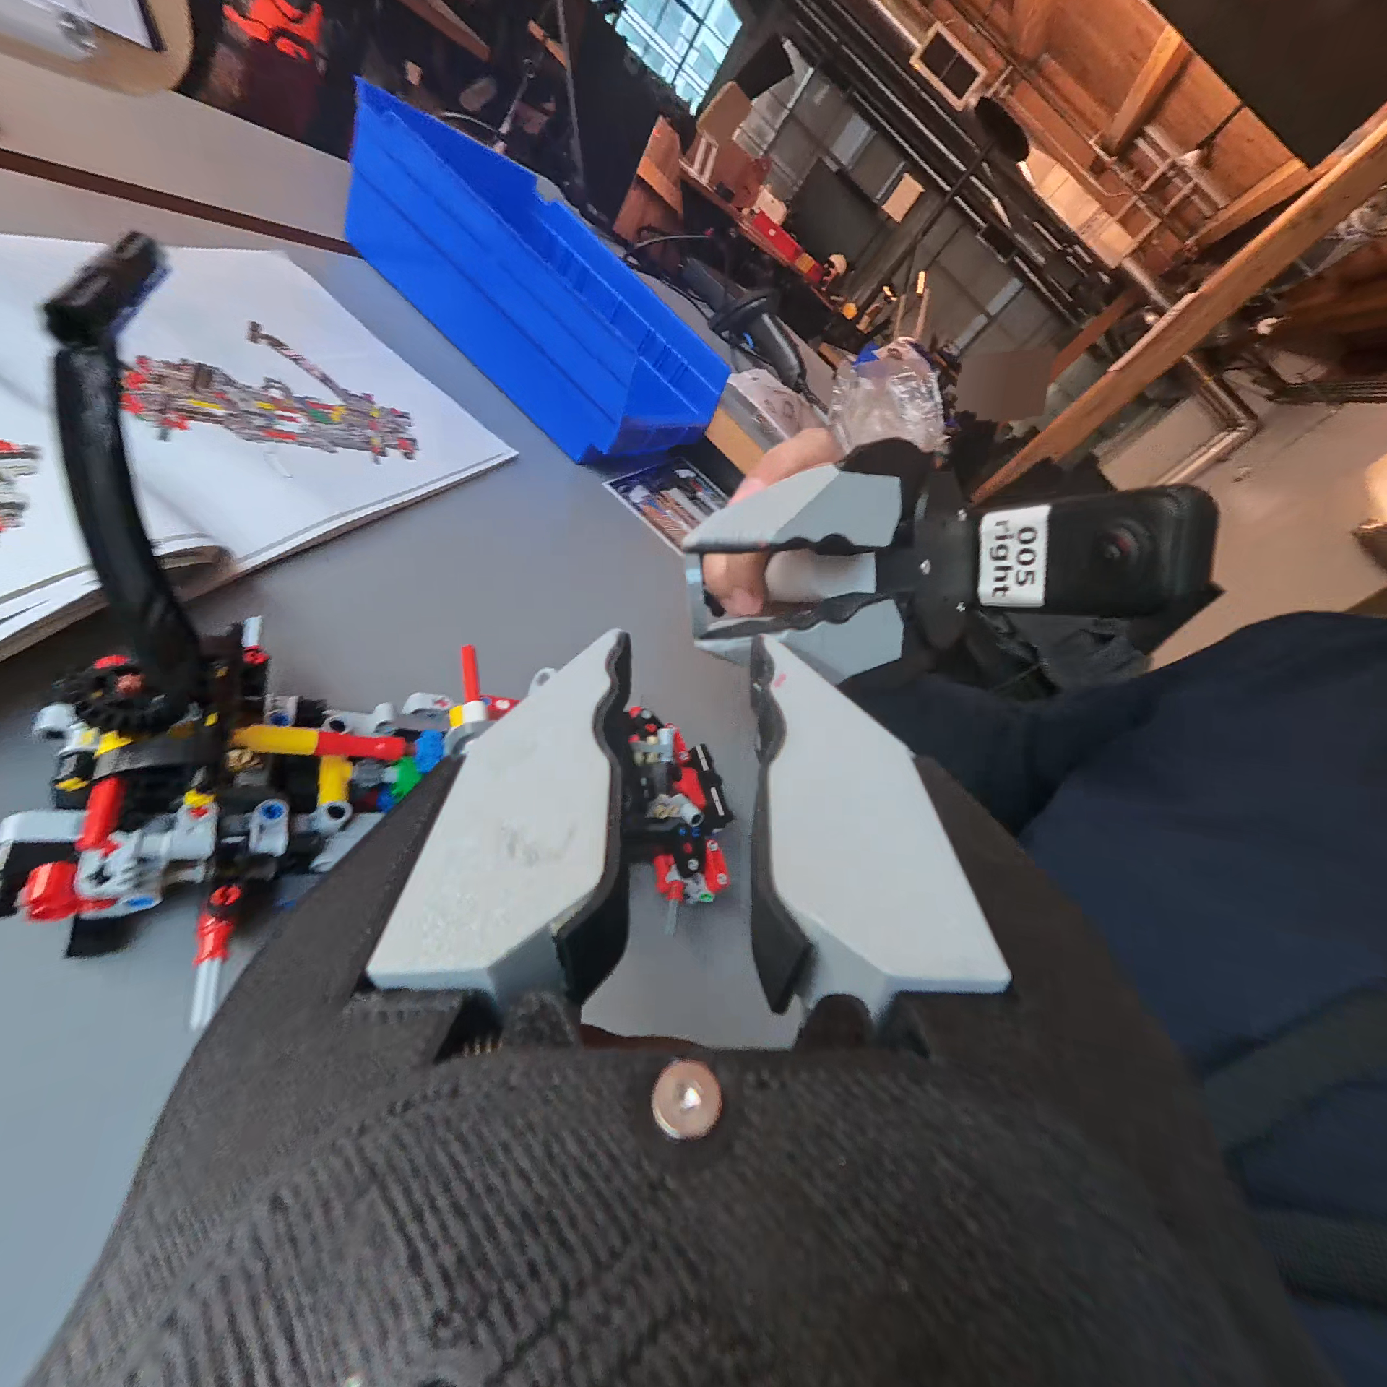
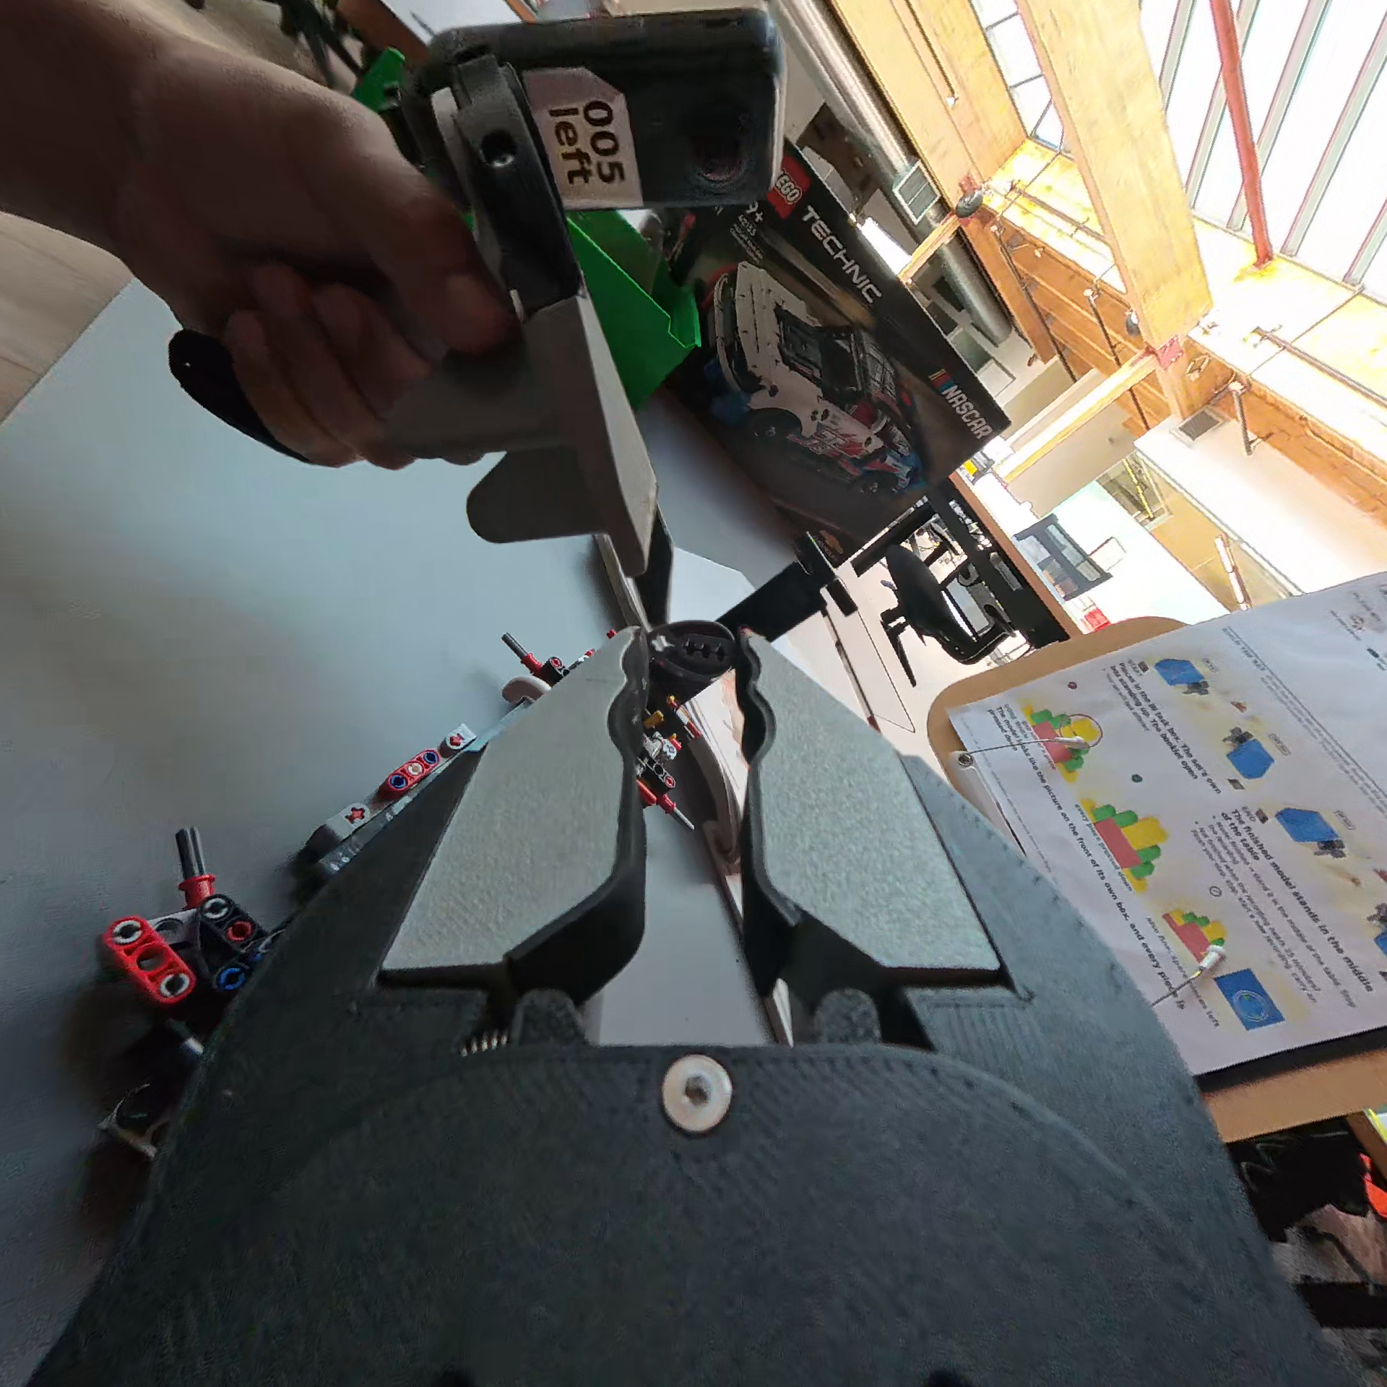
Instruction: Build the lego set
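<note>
We hold a small black plastic connector piece [image 2: 690, 651] pinched at the tips of our right gripper [image 2: 692, 654], while our left gripper [image 1: 690, 668], parted and empty, hovers over the small red-and-black brick subassembly [image 1: 679, 795] on the grey table [image 1: 465, 570].

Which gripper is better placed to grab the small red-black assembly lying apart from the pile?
Left. The left gripper is open and empty, its fingers framing the assembly. The right gripper is already shut on a dark piece.
</note>
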`<state>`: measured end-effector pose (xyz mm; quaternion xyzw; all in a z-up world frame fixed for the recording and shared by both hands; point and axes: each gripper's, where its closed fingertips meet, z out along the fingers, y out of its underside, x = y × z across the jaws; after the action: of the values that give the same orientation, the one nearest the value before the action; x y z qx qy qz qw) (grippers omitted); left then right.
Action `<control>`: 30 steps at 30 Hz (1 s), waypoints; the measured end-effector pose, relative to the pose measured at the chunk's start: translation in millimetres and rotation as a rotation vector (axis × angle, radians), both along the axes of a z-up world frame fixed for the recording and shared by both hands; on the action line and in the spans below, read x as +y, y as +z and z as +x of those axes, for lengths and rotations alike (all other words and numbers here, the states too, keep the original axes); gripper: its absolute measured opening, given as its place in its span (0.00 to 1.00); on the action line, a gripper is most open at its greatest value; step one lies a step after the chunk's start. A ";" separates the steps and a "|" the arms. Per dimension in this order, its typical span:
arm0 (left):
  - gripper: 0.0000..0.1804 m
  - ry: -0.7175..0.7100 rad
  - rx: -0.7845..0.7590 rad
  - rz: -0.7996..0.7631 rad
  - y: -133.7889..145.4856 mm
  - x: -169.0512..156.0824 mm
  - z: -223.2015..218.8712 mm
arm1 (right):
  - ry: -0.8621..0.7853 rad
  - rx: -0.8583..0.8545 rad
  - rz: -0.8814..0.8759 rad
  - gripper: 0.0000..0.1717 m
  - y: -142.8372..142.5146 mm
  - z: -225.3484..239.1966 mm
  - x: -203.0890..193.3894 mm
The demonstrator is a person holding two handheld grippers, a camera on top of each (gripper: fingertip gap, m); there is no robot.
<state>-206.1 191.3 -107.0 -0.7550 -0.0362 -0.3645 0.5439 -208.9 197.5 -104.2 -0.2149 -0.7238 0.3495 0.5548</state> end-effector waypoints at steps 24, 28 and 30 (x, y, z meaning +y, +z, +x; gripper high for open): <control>0.00 0.210 0.557 0.287 -2.2 -29.4 -108.9 | -0.091 -0.360 -0.378 0.09 -53.8 17.6 79.1; 0.00 0.290 0.635 0.278 -26.3 -31.5 -149.2 | 0.029 -0.693 -0.611 0.09 -91.7 29.3 81.6; 0.00 0.296 0.630 0.220 -33.9 -30.5 -156.4 | 0.036 -0.770 -0.636 0.09 -103.9 27.5 86.0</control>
<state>-362.5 160.8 -141.0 -0.7539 0.0637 -0.0330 0.6531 -181.4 283.5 -208.1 -0.4745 -0.7371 0.4578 0.1480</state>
